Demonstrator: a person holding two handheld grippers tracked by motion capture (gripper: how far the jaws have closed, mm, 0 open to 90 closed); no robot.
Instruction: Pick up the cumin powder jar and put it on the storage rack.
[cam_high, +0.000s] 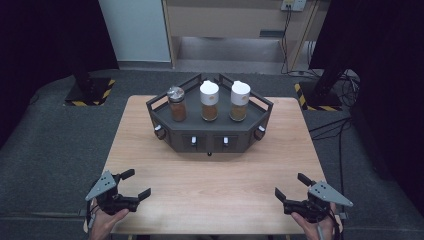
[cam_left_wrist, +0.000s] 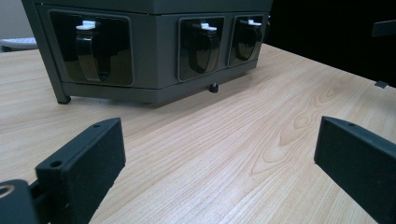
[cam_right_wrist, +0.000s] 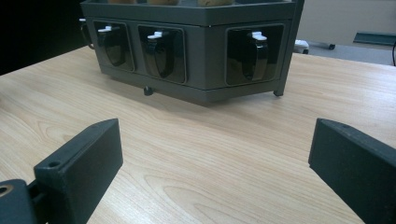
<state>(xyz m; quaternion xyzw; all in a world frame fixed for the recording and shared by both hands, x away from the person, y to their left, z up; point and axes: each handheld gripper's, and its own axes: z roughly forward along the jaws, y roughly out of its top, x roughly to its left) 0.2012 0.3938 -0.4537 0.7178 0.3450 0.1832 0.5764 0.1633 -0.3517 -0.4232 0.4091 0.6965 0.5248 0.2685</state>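
Note:
A dark grey angular rack (cam_high: 165, 131) stands at the far middle of the wooden table (cam_high: 210, 180). On it stand three spice jars: one with a silver lid (cam_high: 176, 104) at the left and two with white lids (cam_high: 209, 100) (cam_high: 239, 100). The rack's front (cam_left_wrist: 154, 70) (cam_right_wrist: 205, 65) carries small drawers with white tabs. My left gripper (cam_high: 136, 184) rests near the table's front left corner, open with nothing between its jaws. My right gripper (cam_high: 292, 186) rests near the front right corner, also open and holding nothing. Both point toward the rack.
Grey carpet (cam_high: 50, 145) surrounds the table. Black stands with yellow-striped bases (cam_high: 90, 92) (cam_high: 320, 97) sit on the floor at the far left and far right. Cables (cam_high: 345, 130) trail on the floor at the right.

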